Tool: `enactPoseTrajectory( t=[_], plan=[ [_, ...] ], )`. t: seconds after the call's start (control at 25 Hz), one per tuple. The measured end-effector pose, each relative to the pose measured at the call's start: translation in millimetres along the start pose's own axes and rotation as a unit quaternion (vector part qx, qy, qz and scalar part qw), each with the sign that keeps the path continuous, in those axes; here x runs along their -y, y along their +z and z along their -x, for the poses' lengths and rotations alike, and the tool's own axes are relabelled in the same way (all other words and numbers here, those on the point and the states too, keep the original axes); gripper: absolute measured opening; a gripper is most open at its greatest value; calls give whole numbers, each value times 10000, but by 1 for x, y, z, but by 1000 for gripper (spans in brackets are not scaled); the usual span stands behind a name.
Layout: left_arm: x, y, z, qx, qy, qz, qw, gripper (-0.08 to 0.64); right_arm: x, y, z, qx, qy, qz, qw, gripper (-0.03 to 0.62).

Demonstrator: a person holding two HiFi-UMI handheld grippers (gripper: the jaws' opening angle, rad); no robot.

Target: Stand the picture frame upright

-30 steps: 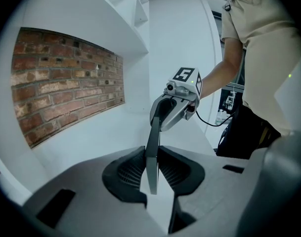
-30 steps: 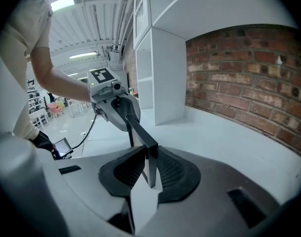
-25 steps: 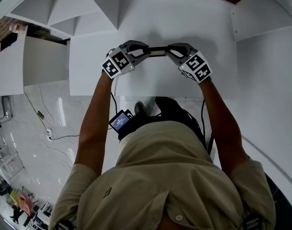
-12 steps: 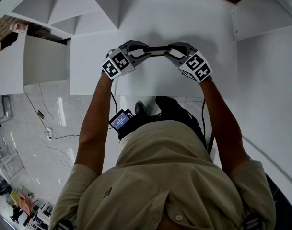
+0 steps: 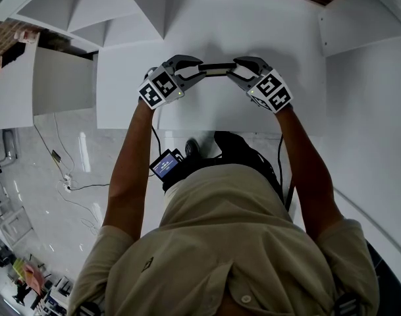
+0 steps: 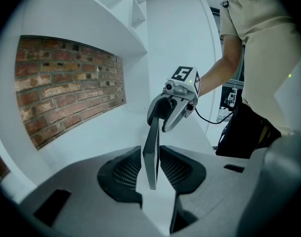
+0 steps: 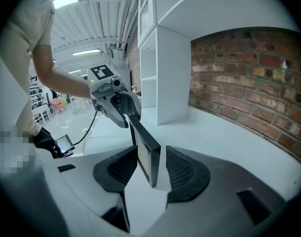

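Observation:
The dark picture frame [image 5: 217, 69] stands upright on its edge on the white table [image 5: 253, 25], seen from above as a thin bar. My left gripper [image 5: 200, 68] brackets its left end and my right gripper [image 5: 234, 68] its right end. In the left gripper view the frame's end [image 6: 151, 154] sits between the pads [image 6: 121, 174] with a thin gap, jaws opening. The right gripper view shows the other end [image 7: 148, 161] loose between wider pads [image 7: 182, 174], also opening. Each view shows the opposite gripper [image 6: 172, 107] [image 7: 113, 102] at the far end.
White shelf units stand at the table's left [image 5: 101, 8] and right [image 5: 358, 18]. A brick wall [image 7: 249, 83] runs along the back. The table's front edge [image 5: 226, 134] is close to the person's body. A small screen [image 5: 166, 166] and cables hang below.
Both grippers have spread their jaws a little around the frame's ends. The frame and the hands stay in about the same place.

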State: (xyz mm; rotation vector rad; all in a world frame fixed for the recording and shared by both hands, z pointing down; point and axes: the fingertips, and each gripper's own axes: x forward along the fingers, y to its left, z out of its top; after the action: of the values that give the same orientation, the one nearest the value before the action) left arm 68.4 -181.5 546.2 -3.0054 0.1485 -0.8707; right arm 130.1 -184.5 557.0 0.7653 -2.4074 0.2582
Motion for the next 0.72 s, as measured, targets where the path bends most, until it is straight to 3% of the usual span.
enactPoseTrajectory(
  t=[0.28, 0.52, 0.68, 0.72],
  plan=[
    [5, 8, 24, 2, 244, -196, 9995, 100, -2, 11, 21, 116, -254, 88, 9996, 193],
    [11, 28, 65, 355, 850, -214, 9955, 100, -2, 36, 58, 347, -1162, 91, 9926, 191],
    [22, 49, 97, 650, 1213, -287, 9901, 89, -13, 64, 89, 621, -1678, 42, 9838, 25],
    [25, 54, 105, 711, 1285, -320, 9886, 80, -19, 72, 95, 692, -1716, 16, 9827, 10]
  ],
)
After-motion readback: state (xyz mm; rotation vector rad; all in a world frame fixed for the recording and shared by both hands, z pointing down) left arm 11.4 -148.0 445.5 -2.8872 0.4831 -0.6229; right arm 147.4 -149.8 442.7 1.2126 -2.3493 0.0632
